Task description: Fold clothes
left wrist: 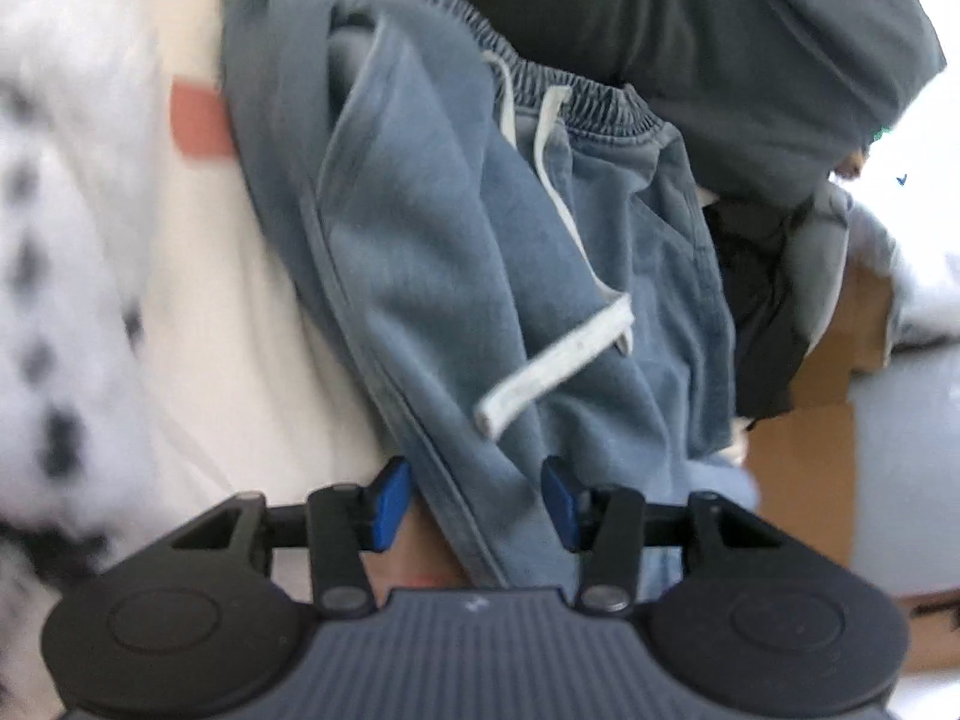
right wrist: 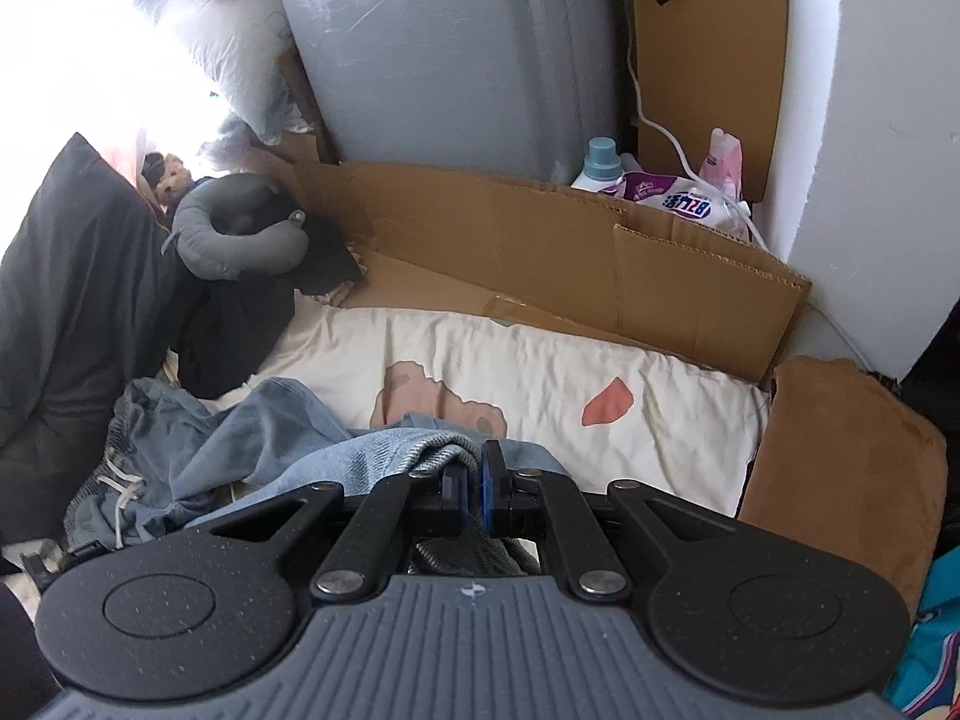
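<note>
1. While the right gripper (right wrist: 474, 489) has its jaws pinched tight on a grey-blue edge of the shorts (right wrist: 252, 438), the cloth drapes away from it to the left; that pinch reads as a corner hold, so the garment can be lifted and drawn flat.
2. Between the blue pads (left wrist: 390, 504) of the left gripper (left wrist: 477, 504) runs a seamed fold of the shorts (left wrist: 456, 276). These jaws stand partly apart; the pads flank the fold, and I cannot tell whether they press on it.
3. Judging by the seam lying straight along the gripper's line, the left side is placed to take a second edge, so that two holds can stretch the cloth.
4. Further out in the left view, the elastic waistband (left wrist: 576, 96) and its white drawstring (left wrist: 558, 360) lie uppermost, so the shorts are still bunched, not yet folded.
5. Beneath them is a cream sheet (right wrist: 540, 360) with pinkish patches, covering the bed, which serves as the folding surface.
6. A dark garment (left wrist: 750, 42) lies against the waistband, likely waiting its turn.
7. Beyond the sheet stand a cardboard (right wrist: 570, 228) barrier, a grey neck pillow (right wrist: 222, 240), and a detergent bottle (right wrist: 600, 165), well clear of the work.
</note>
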`<action>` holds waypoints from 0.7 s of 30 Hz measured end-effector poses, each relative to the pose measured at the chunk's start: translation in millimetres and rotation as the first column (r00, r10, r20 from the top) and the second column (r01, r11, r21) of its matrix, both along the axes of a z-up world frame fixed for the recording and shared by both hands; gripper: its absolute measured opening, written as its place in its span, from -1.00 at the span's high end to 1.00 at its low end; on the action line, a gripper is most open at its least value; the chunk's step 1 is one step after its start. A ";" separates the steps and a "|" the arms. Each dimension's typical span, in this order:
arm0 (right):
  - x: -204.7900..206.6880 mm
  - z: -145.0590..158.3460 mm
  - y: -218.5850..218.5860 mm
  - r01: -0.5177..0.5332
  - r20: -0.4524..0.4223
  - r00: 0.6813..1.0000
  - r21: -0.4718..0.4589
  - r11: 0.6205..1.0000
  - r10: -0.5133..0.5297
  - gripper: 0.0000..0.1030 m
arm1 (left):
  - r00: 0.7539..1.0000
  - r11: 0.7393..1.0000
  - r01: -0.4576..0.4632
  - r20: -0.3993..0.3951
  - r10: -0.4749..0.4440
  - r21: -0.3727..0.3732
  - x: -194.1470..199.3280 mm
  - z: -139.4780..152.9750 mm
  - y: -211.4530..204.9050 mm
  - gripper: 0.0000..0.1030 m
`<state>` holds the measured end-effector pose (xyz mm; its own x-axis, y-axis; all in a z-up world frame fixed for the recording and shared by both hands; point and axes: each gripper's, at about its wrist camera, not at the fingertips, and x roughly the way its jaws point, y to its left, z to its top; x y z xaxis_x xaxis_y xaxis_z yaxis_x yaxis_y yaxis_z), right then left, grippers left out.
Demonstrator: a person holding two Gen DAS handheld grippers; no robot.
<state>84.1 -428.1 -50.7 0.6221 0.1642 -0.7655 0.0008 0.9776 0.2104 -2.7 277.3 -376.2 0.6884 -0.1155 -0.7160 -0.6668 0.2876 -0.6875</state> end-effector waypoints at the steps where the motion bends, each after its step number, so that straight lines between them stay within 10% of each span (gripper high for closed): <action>1: -1.4 -1.1 -0.6 0.004 -0.004 1.000 0.000 1.000 -0.004 0.97 | 1.000 1.000 0.004 0.003 -0.004 -0.005 1.8 -1.7 -4.3 0.02; 8: -7.2 -10.2 -0.7 0.017 -0.033 0.999 0.003 1.000 -0.017 0.97 | 0.999 0.998 0.020 0.029 -0.019 -0.055 3.5 -17.7 -17.7 -0.06; 14: -9.4 -14.8 -2.8 0.035 -0.053 0.998 0.011 0.999 -0.035 0.97 | 0.981 0.966 -0.178 0.044 0.189 -0.185 -7.9 -39.5 -16.8 0.00; 21: -11.6 -24.4 -7.7 0.051 -0.071 0.996 -0.002 0.999 -0.051 0.97 | 0.985 0.978 -0.162 0.040 0.168 -0.130 -14.1 -22.7 -12.0 0.70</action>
<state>72.5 -435.8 -75.1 0.5739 0.1336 -0.8080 0.0658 0.9759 0.2080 -16.8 265.2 -398.9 0.7406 -0.0841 -0.6667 -0.6612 0.0856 -0.7453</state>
